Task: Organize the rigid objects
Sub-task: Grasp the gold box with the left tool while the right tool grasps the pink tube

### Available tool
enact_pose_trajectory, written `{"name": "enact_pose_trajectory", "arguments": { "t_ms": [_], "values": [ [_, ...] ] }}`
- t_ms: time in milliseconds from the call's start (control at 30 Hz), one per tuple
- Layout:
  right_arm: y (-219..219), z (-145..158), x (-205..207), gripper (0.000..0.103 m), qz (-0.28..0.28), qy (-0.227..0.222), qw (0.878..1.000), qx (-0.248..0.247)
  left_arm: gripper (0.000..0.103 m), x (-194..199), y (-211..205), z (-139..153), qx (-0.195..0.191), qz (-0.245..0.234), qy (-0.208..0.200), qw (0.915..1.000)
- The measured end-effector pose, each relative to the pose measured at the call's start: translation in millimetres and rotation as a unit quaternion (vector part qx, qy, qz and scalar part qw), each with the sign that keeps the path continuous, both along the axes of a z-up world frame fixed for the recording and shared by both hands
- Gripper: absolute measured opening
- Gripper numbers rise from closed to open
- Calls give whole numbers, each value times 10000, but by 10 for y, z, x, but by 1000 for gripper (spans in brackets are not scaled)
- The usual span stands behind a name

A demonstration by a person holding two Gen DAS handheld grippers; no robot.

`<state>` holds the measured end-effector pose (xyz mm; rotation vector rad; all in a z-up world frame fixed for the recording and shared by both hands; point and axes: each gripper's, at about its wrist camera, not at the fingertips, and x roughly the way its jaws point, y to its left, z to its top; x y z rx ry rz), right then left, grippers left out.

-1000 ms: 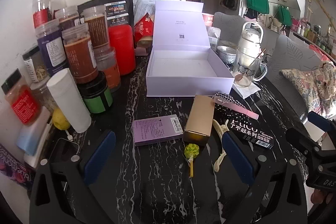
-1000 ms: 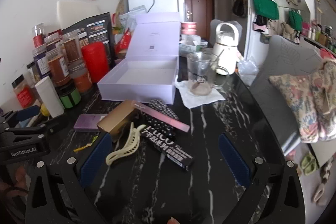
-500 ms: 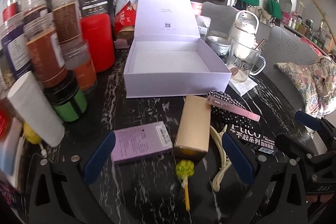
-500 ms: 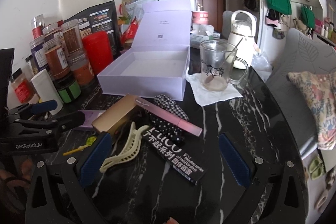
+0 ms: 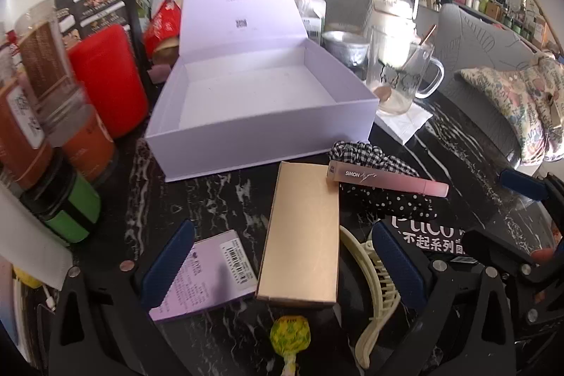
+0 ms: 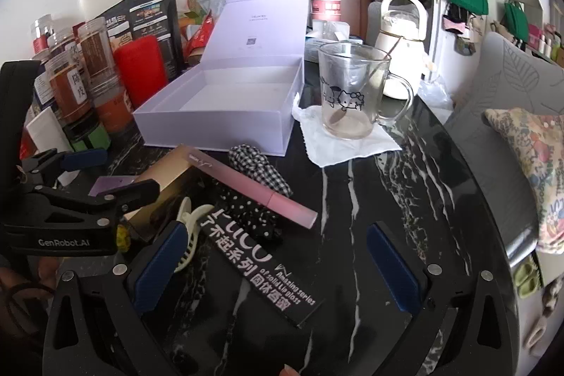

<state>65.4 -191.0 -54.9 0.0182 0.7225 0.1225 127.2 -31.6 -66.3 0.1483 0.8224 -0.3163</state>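
Observation:
An open lilac box point(image 5: 268, 122) point(image 6: 225, 125) stands empty on the black marble table. In front of it lie a gold box point(image 5: 301, 238) point(image 6: 165, 178), a small purple box point(image 5: 208, 277), a pink tube point(image 5: 387, 182) point(image 6: 253, 189), a black lip-gloss box point(image 6: 264, 263), a cream hair claw point(image 5: 373, 281) point(image 6: 188, 228) and a lollipop point(image 5: 289, 337). My left gripper point(image 5: 282, 263) is open, its fingers either side of the gold box's near end. My right gripper point(image 6: 275, 266) is open over the black lip-gloss box.
Spice jars point(image 5: 38, 87), a red canister point(image 5: 109, 83) and a green-labelled jar point(image 5: 67, 210) crowd the left. A glass mug point(image 6: 352, 94) on a napkin and a white kettle point(image 6: 402, 37) stand right of the lilac box. A checked scrunchie point(image 6: 261, 171) lies under the pink tube.
Both grippers have moved forward and lower toward the objects. The left gripper now straddles the gold box; the right has closed in over the black lip-gloss box.

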Motion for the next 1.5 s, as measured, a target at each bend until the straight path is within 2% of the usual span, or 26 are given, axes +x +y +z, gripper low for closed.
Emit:
{"name": "enact_pose_trajectory", "arguments": {
  "t_ms": [133, 233, 333, 400, 467, 533, 667, 767, 933, 1033, 1067, 1100, 1333, 1500],
  "values": [
    [-23, -26, 66, 103, 31, 22, 10000, 14, 93, 124, -20, -86, 106, 8, 224, 9997],
    [-33, -52, 119, 103, 45, 61, 10000, 30, 92, 210, -40, -145, 299, 48, 436, 9986],
    [-33, -73, 175, 103, 124, 94, 9999, 63, 80, 290, -46, -198, 290, -59, 794, 9964],
    [-31, -79, 218, 103, 185, 112, 9998, 38, 72, 306, -53, -179, 320, -162, 798, 9962],
    [-39, -80, 257, 103, 254, 109, 9996, 43, 48, 319, -82, -174, 370, -294, 801, 9957],
    [-60, -81, 297, 103, 293, 120, 9995, 90, 45, 331, -134, -169, 569, -449, 771, 9944],
    [-118, -78, 402, 100, 391, 161, 9989, 225, 44, 374, -151, -154, 506, -613, 923, 9926],
    [-131, -57, 469, 88, 599, 187, 9976, 288, 44, 388, -151, -136, 329, -647, 1016, 9922],
    [-67, -60, 597, 66, 1002, 359, 9937, 343, 44, 407, -148, -132, 289, -564, 1020, 9928],
    [50, -67, 627, 47, 1338, 354, 9902, 185, 44, 408, -136, -136, 351, -528, 981, 9932],
    [97, -78, 642, 32, 1394, 379, 9895, 82, 44, 414, -131, -143, 360, -505, 990, 9932],
    [131, -86, 651, 25, 1406, 387, 9893, 1, 44, 420, -127, -151, 361, -489, 999, 9931],
    [227, -161, 733, 25, 1698, 508, 9841, -73, 45, 433, -137, -157, 376, -494, 943, 9936],
    [292, -229, 774, 25, 1731, 527, 9826, -415, 45, 459, -191, -204, 501, -485, 958, 9930]
  ]
}}
